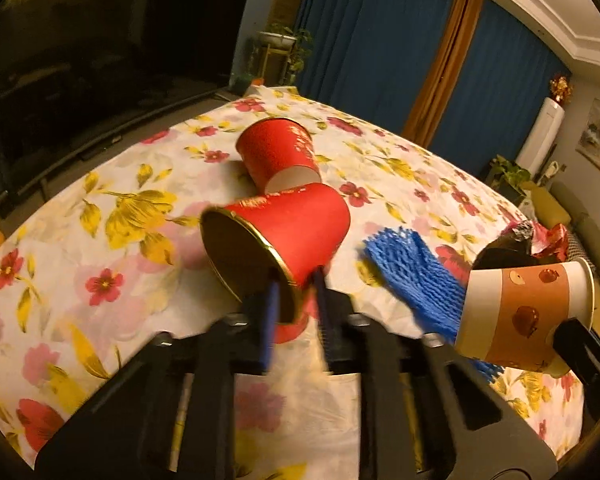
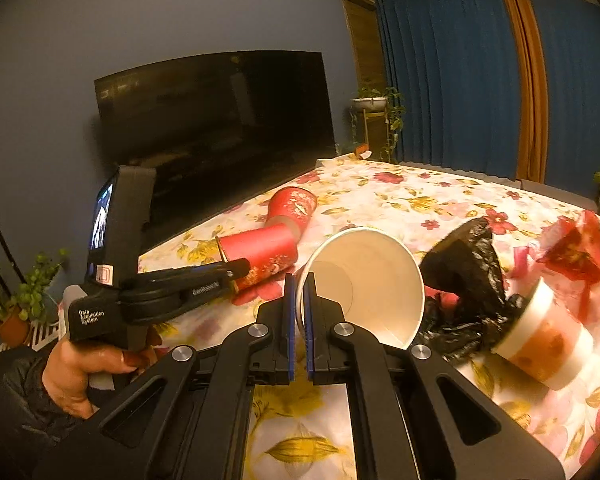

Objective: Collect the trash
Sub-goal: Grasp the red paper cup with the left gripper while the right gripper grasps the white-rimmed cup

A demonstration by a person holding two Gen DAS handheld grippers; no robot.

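Closest to us, our left gripper (image 1: 296,300) has its jaws clenched on the gold rim of a red paper cup (image 1: 284,232), one blue pad inside the mouth and the other against the outer wall. The cup is tipped on its side with the mouth turned toward the camera, and it looks lifted a little off the worktop (image 1: 100,240), which is covered by a floral cloth. In the right wrist view the same gripper reaches in from the left, held by our left hand (image 2: 84,364).

Our right gripper (image 2: 299,304) likewise has its jaws clenched, pinching the rim of a white paper cup (image 2: 364,284) whose open mouth faces the lens. From the left wrist view this cup shows a brown band with reddish spots around its outside.

Just beyond, between the two held cups, a piece of blue foam netting (image 1: 412,276) lies on the cloth. To the right lies a crumpled black plastic bag (image 2: 468,284), and against it a second white cup with an orange band (image 2: 548,336), on its side. Behind that sits a red wrapper (image 2: 576,248).

Farther off, a second red cup (image 1: 280,152) lies on its side, touching or nearly touching the one we hold.

Past the worktop stands a dark television (image 2: 216,104), then blue curtains (image 2: 448,80) and a potted plant on a stand (image 2: 376,108).
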